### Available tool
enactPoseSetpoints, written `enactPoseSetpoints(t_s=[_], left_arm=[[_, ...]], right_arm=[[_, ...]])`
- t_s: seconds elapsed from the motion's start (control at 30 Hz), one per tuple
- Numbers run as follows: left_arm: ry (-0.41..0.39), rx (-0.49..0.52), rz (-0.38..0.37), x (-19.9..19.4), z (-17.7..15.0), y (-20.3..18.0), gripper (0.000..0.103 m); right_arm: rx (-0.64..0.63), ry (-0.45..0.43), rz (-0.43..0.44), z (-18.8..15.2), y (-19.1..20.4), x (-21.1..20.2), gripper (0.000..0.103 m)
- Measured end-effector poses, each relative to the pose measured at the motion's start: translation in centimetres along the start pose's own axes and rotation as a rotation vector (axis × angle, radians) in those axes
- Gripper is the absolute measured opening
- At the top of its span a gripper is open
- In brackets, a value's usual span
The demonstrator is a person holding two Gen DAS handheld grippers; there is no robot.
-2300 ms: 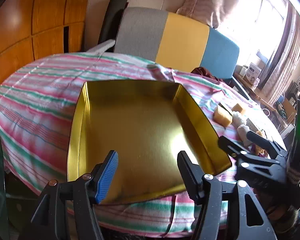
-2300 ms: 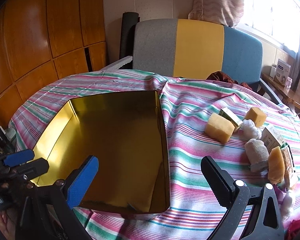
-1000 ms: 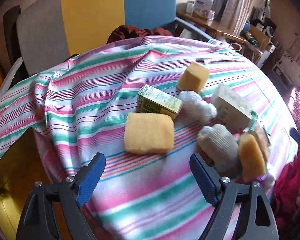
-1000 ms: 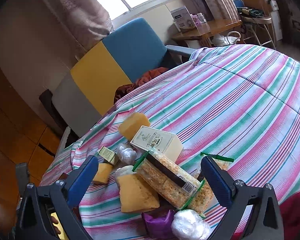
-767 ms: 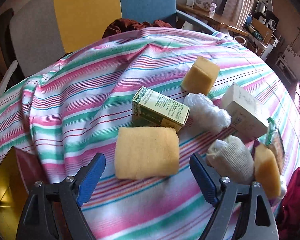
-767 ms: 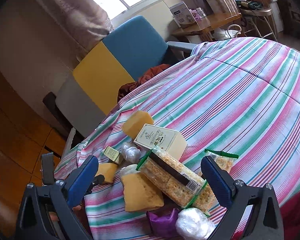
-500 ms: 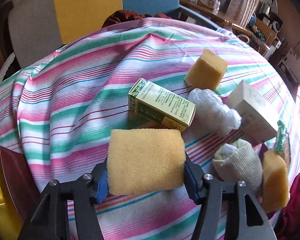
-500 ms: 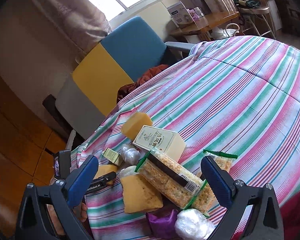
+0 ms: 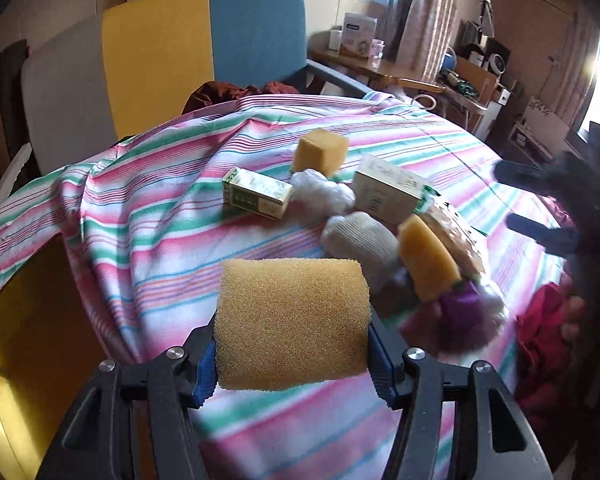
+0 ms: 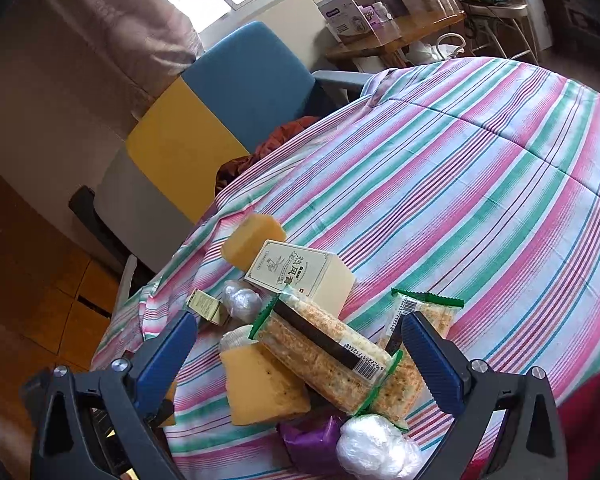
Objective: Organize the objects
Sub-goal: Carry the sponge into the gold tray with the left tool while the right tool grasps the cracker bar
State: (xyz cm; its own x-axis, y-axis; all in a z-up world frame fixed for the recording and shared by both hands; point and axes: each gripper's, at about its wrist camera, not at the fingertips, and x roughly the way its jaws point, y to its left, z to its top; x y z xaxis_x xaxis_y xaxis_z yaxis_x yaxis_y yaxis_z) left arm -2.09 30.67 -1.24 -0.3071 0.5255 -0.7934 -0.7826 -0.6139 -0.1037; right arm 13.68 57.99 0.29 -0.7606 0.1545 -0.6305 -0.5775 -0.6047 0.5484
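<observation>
The rectangular yellow foam sponge [image 9: 292,322] sits low in the frame's centre, clamped between the blue pads of the left hand-held gripper [image 9: 291,354] above the striped tabletop [image 9: 160,216], while the right hand-held gripper [image 10: 300,354] hangs spread apart over a clear-wrapped cracker packet [image 10: 324,354].

Your clearest lane runs over the bare striped cloth [image 10: 480,184] from twelve to three o'clock of the right gripper [image 10: 300,354] — ahead at eleven the cream box [image 10: 304,276], cracker packs [image 10: 324,356] and sponge wedge [image 10: 260,384] crowd together, touching — while the gold tray [image 9: 24,340] blocks nine o'clock.
</observation>
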Motion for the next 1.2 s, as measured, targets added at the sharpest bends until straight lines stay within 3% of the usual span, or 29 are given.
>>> enactPoseSetpoints(t_s=[0.2, 0.63, 0.97, 1.1, 1.13, 1.2], left_arm=[[-0.028, -0.04, -0.028, -3.3, -3.2, 0.7, 0.061], [-0.078, -0.206, 0.04, -9.4, -9.7, 7.2, 0.062], [-0.111, -0.33, 0.099, -12.1, -13.4, 12.5, 0.062], [-0.101, -0.372, 0.116, -12.4, -14.5, 13.7, 0.062], [-0.099, -0.385, 0.121, -12.4, -14.8, 14.0, 0.062], [-0.094, -0.4, 0.127, -12.3, -15.2, 14.4, 0.062]], right_arm=[[-0.086, 0.049, -0.083, -0.4, 1.2, 1.4, 0.103], [-0.164, 0.078, -0.21, -0.9, 1.9, 2.4, 0.103], [-0.473, 0.204, -0.46, -2.8, 4.8, 6.3, 0.1], [-0.521, 0.239, -0.485, -1.9, 4.3, 7.5, 0.1], [-0.52, 0.24, -0.489, -1.5, 4.0, 7.6, 0.098], [-0.508, 0.274, -0.467, -1.4, 3.2, 8.0, 0.073]])
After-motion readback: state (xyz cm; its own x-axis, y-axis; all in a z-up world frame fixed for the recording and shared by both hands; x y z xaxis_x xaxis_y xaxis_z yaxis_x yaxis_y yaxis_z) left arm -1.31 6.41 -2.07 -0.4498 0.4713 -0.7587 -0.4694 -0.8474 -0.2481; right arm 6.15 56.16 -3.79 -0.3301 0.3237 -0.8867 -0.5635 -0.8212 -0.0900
